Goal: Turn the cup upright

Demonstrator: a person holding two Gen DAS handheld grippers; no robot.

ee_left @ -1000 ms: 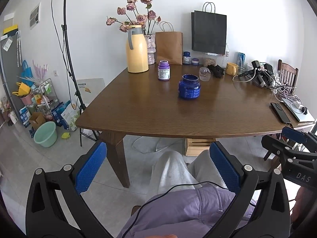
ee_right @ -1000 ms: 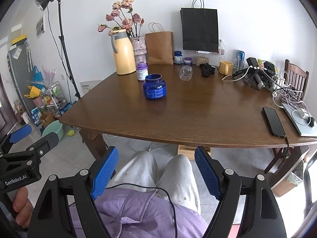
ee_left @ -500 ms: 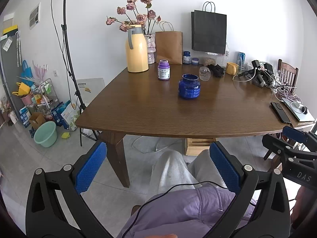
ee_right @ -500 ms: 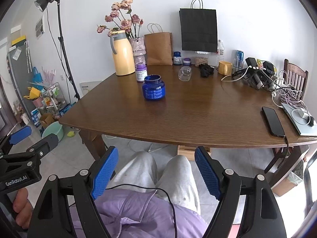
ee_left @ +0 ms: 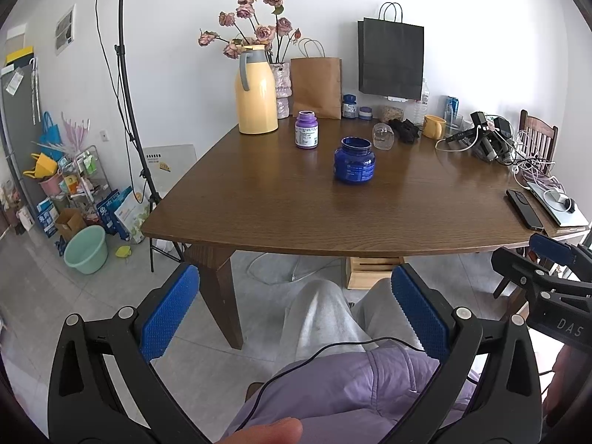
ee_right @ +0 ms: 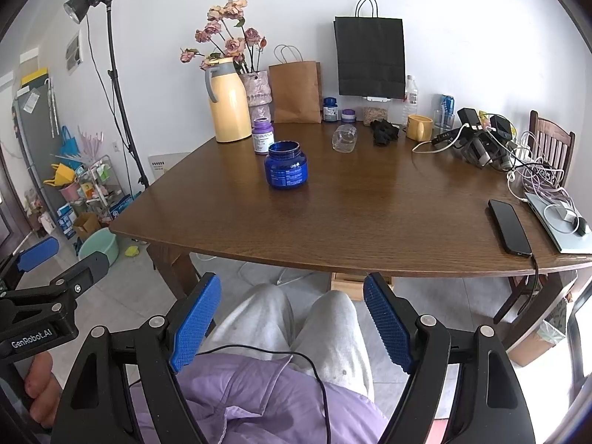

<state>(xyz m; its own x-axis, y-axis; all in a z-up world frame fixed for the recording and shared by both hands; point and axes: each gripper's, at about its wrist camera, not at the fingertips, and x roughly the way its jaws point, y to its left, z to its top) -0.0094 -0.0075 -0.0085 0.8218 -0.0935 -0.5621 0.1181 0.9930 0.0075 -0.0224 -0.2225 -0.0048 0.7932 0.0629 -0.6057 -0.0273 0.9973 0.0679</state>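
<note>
Basically nothing's changed in the last second: both tools point(ee_left: 294, 310) point(ee_right: 292, 320) stay released over the lap, and the clear cup point(ee_right: 344, 138) stays on its side on the counter point(ee_right: 370, 203).

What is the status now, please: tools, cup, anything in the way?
Left tool and right tool open, empty, off the table. Clear cup lying on its side. Blue jar stands nearer, left of it.

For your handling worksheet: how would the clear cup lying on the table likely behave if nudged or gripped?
The clear cup lies on its side, so its round wall would probably roll. It looks thin, see-through and empty: likely light, and perhaps slippery.
</note>
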